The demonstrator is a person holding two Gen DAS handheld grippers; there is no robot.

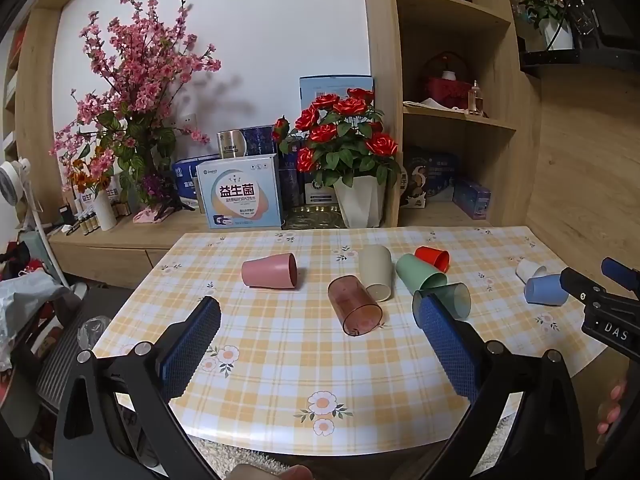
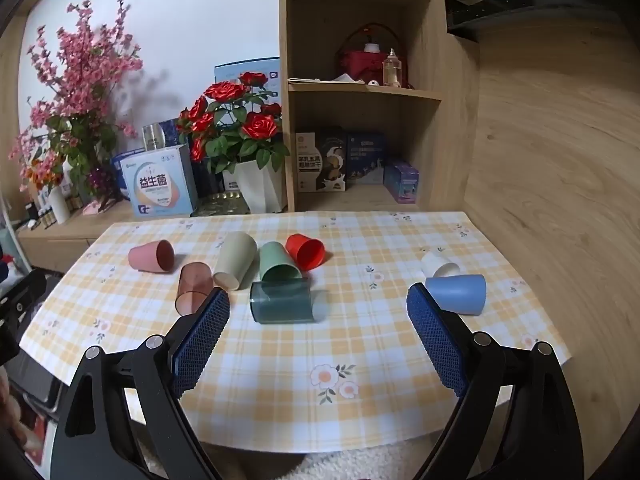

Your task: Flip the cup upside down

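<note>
Several cups lie on their sides on the checked table (image 1: pixel 280 380): a pink cup (image 1: pixel 269 271), a clear brown cup (image 1: pixel 354 305), a beige cup (image 1: pixel 376 272), a light green cup (image 1: pixel 418 274), a red cup (image 1: pixel 433 258), a dark teal clear cup (image 1: pixel 450 298), a white cup (image 1: pixel 529 270) and a blue cup (image 1: pixel 545 289). My left gripper (image 1: pixel 318 322) is open and empty, in front of the brown cup. My right gripper (image 2: pixel 318 314) is open and empty, in front of the teal cup (image 2: pixel 282 302), with the blue cup (image 2: pixel 458 292) by its right finger.
A white pot of red roses (image 1: pixel 348 152), a pink blossom vase (image 1: pixel 132 92) and boxes (image 1: pixel 240 192) stand on the sideboard behind the table. A wooden shelf unit (image 1: pixel 452 120) stands at the back right. The right gripper shows at the left wrist view's right edge (image 1: pixel 608 300).
</note>
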